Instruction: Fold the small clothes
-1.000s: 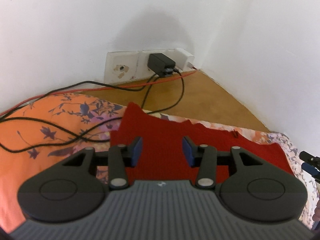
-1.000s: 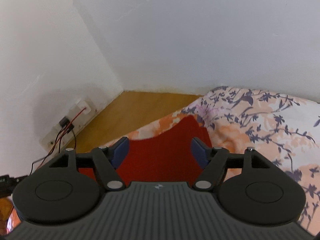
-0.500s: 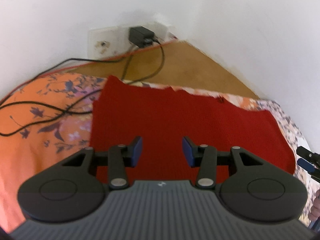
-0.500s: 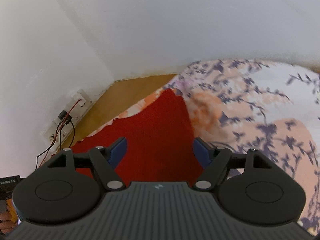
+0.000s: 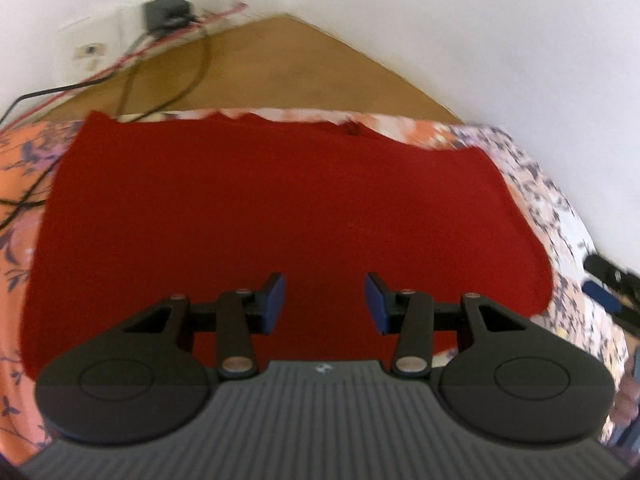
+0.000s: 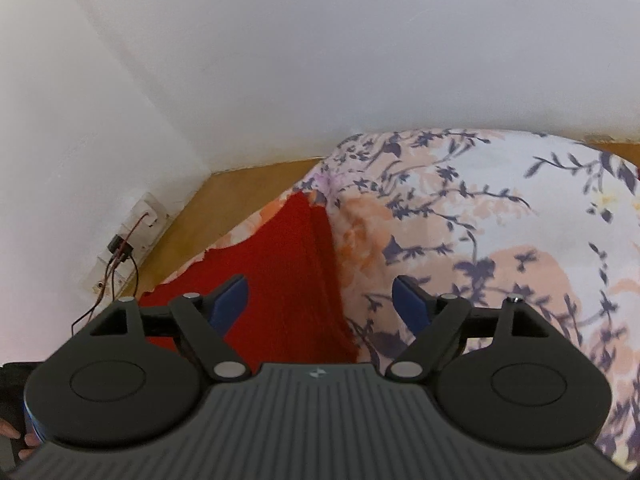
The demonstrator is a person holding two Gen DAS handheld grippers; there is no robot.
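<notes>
Left wrist view: left gripper (image 5: 324,303) spread moderately wide, blue pads (image 5: 275,300) apart, nothing between them. Directly ahead of and below the fingers, a red knitted garment (image 5: 260,208) spread flat on a floral bedsheet (image 5: 540,200), filling most of the frame. Wavy far edge of the garment beyond the fingertips; a small dark red knot or button (image 5: 353,129) on that edge, ahead and to the right. Farther ahead, a wooden floor (image 5: 280,68) running to the corner of two white walls (image 5: 480,20). Ahead-left on the wall, a socket strip (image 5: 92,46) with a black charger (image 5: 166,12) plugged in; black and red cables (image 5: 196,76) trailing from it down across the floor and onto the sheet at left. At the far right edge, the other gripper's dark tip with a blue pad just showing. Somewhat blurred overall.

Right wrist view: right gripper (image 6: 324,306) opened wide, blue pads (image 6: 230,304) well apart, gripping nothing. Right-hand edge of the red garment running between the fingers, nearer the left finger; bare floral sheet under the right finger and off to the right. Ahead-left, floor, wall corner and the socket strip with its cables. At the lower left corner, fingertips of a person's hand (image 6: 18,438), partly cut off.
</notes>
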